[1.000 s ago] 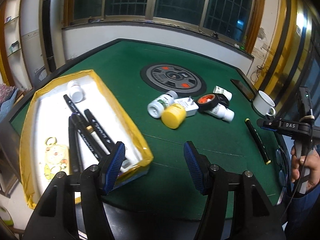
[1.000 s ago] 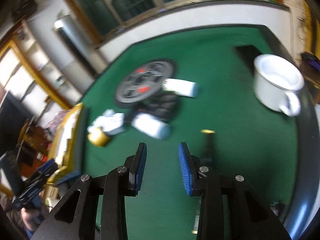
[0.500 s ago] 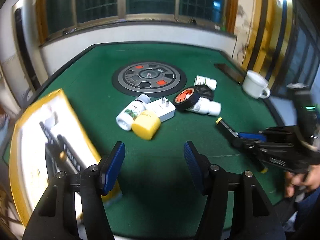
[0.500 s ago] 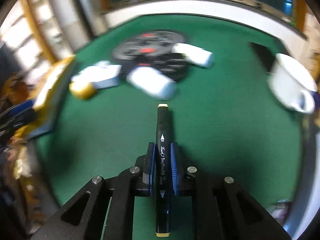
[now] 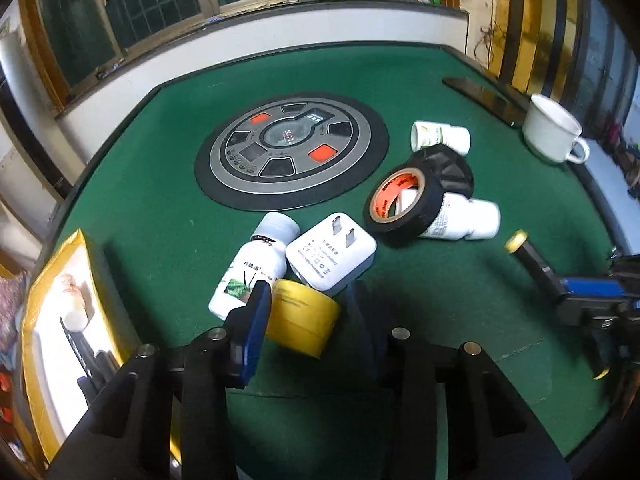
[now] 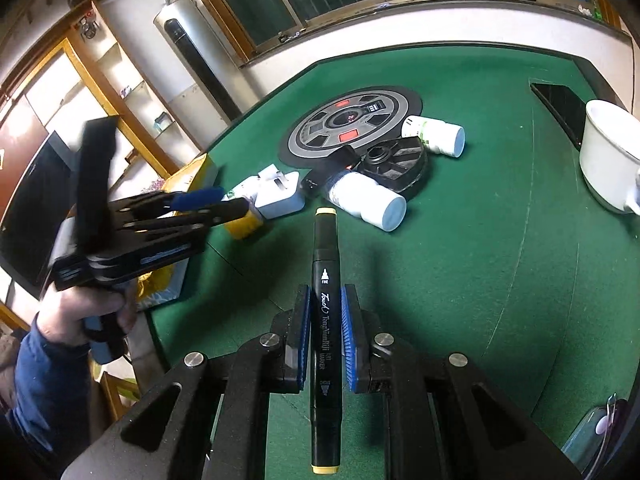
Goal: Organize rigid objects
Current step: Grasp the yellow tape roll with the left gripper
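1. The green table [image 5: 160, 208] fills both views. Its round grey control panel [image 5: 292, 152] sits at centre in the left wrist view and upper centre in the right wrist view.
2. The yellow-edged box [image 5: 52, 312] lies at the lower left of the left wrist view, open, with a white bottle and dark pens inside. The right wrist view shows only one corner of it, behind the left tool.
3. The white cup [image 5: 554, 130] stands at the upper right of the left wrist view; in the right wrist view it is cut off by the right edge.
4. The black tape roll [image 5: 404, 206] leans on a white bottle [image 5: 464, 220] right of centre in the left wrist view, which shows its orange core. The right wrist view shows it from the other side.
5. The white plug [image 5: 332, 258], another white bottle [image 5: 252, 268] and the yellow tape roll [image 5: 302, 320] touch one another at lower centre.
6. The left gripper [image 5: 308, 320] stands wide, its pads either side of the yellow tape roll; whether they touch it cannot be told. Only the right wrist view shows the hand [image 6: 84, 312] holding this tool, at the left.
7. The right gripper [image 6: 325, 336] is narrow, clamped on a black marker [image 6: 326, 280] above the felt, pointing up the frame. The left wrist view shows that marker at the right edge, yellow cap forward.
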`<state>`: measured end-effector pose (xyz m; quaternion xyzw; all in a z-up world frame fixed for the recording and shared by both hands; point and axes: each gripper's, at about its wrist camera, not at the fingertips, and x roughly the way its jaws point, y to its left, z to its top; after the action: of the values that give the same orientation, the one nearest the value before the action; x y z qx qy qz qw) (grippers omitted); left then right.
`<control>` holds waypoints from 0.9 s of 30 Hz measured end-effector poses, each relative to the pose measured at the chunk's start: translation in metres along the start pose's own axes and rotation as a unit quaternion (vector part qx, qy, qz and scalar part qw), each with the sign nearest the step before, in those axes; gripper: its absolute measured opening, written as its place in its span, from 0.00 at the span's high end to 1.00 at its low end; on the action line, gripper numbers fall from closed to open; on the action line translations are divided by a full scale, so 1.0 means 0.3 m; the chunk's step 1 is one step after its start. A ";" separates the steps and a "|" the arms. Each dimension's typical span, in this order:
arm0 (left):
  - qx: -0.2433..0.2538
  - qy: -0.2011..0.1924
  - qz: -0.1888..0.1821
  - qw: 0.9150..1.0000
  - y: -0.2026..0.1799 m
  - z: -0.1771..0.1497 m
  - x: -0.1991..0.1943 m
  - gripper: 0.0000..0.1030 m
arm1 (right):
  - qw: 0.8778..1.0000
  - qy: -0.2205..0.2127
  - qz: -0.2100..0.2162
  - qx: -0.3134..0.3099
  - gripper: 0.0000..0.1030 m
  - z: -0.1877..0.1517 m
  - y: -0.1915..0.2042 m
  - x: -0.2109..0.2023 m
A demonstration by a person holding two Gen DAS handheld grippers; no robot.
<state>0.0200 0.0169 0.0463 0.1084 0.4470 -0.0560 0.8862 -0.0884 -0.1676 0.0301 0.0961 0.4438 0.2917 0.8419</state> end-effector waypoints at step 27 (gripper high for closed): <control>-0.115 -0.031 -0.085 0.989 -0.108 -0.169 -0.097 0.61 | 1.000 0.006 0.005 -0.006 0.87 -0.019 0.018 -0.006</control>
<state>-0.0431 -0.0020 0.0358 -0.0341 0.4308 -0.0825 0.8980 -0.0958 -0.1648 0.0302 0.0920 0.4468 0.2992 0.8381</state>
